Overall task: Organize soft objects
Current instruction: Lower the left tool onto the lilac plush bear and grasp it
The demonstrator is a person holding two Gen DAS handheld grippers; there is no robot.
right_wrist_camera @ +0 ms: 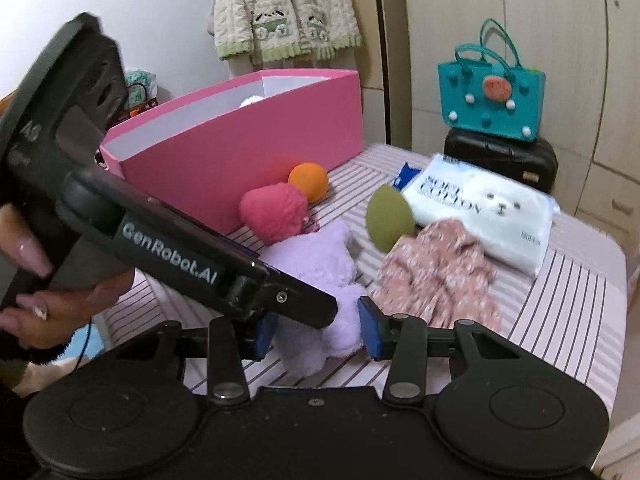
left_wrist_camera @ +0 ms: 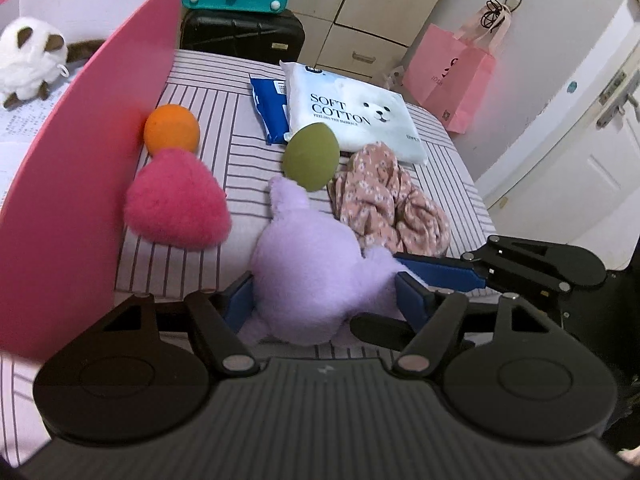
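A lilac plush toy (left_wrist_camera: 308,276) lies on the striped cover near me. My left gripper (left_wrist_camera: 326,304) has its blue pads against both sides of the toy's body. My right gripper (right_wrist_camera: 318,336) comes in from the right and pinches one of the toy's limbs (right_wrist_camera: 340,320); its blue finger (left_wrist_camera: 440,272) shows in the left wrist view. The left gripper's body crosses the right wrist view, held by a hand (right_wrist_camera: 48,300). Behind the toy lie a pink fuzzy heart (left_wrist_camera: 176,200), an orange ball (left_wrist_camera: 172,128), a green egg-shaped sponge (left_wrist_camera: 310,156) and a crumpled floral cloth (left_wrist_camera: 392,200).
A tall pink box (left_wrist_camera: 80,160) stands at the left, with a white plush (left_wrist_camera: 28,56) inside. A cotton pack (left_wrist_camera: 360,116) and a blue packet (left_wrist_camera: 268,108) lie at the far edge. Beyond are a teal bag (right_wrist_camera: 492,100) on a black case (right_wrist_camera: 500,156) and a pink paper bag (left_wrist_camera: 452,76).
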